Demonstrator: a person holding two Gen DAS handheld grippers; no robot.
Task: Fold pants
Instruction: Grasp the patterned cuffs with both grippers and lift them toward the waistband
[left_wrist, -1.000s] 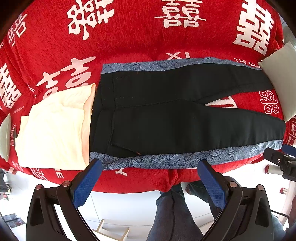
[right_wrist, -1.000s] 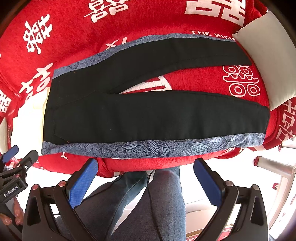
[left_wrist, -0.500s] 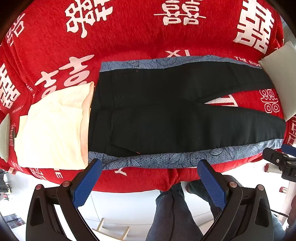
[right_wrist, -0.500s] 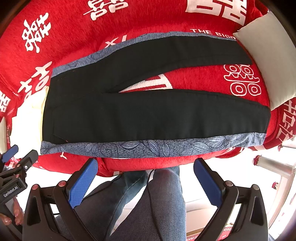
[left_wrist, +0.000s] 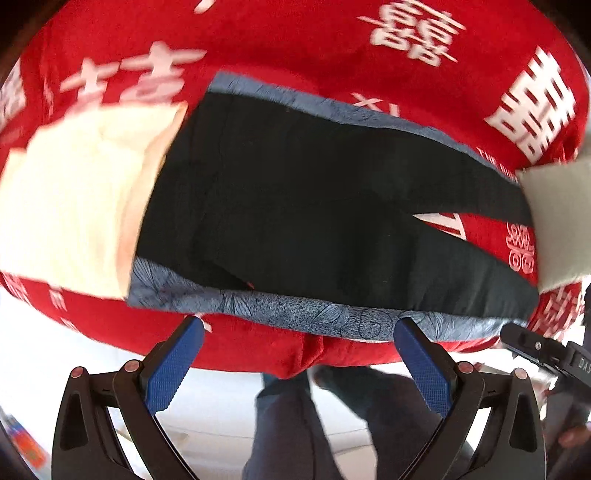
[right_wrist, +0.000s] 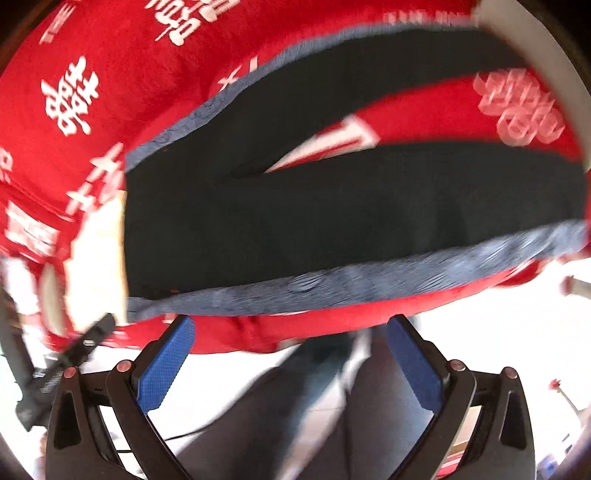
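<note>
Lying flat on the red blanket (left_wrist: 332, 48), black pants (left_wrist: 314, 206) are sitting between cream clothes (left_wrist: 74, 206) and a pillow (left_wrist: 557, 221); left tongs (left_wrist: 299, 332) and right tongs (right_wrist: 291, 328) are hovering gaping, empty.

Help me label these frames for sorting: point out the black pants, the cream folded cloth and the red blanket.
black pants (left_wrist: 295, 206): left wrist view, on the seat area.
cream folded cloth (left_wrist: 74, 206): left wrist view, on its flat top.
red blanket (right_wrist: 129, 55): right wrist view, on bare fabric beyond the pants.
</note>
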